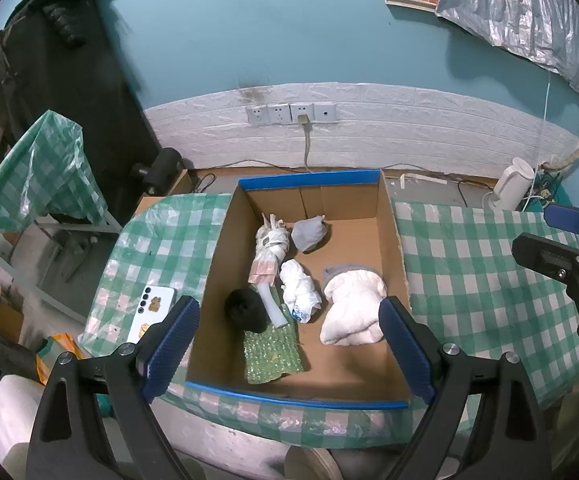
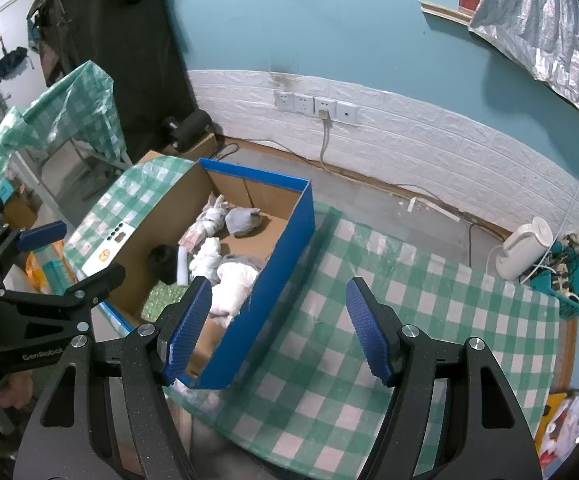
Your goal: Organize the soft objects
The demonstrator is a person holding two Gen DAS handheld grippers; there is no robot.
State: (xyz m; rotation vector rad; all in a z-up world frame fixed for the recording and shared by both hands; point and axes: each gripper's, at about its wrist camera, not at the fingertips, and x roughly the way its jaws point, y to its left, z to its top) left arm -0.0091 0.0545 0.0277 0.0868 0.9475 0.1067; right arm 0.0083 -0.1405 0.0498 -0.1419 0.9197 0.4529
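Observation:
A cardboard box (image 1: 391, 232) with blue-taped rims stands on the green checked table. Inside lie a white towel (image 1: 351, 306), a crumpled white bag (image 1: 299, 290), a grey pouch (image 1: 308, 233), a tied plastic bundle (image 1: 270, 250), a black soft ball (image 1: 245, 310) and green bubble wrap (image 1: 272, 354). My left gripper (image 1: 288, 354) is open and empty above the box's near end. My right gripper (image 2: 279, 330) is open and empty over the box's right wall (image 2: 273, 280) and the tablecloth (image 2: 409, 320); the towel (image 2: 233, 288) shows beside it.
A white phone (image 1: 151, 312) lies on the table left of the box. A white kettle (image 2: 523, 252) and a power strip stand on the floor at the right. Wall sockets (image 1: 289, 114) with a cable are behind the box. A covered table (image 1: 37, 168) stands at left.

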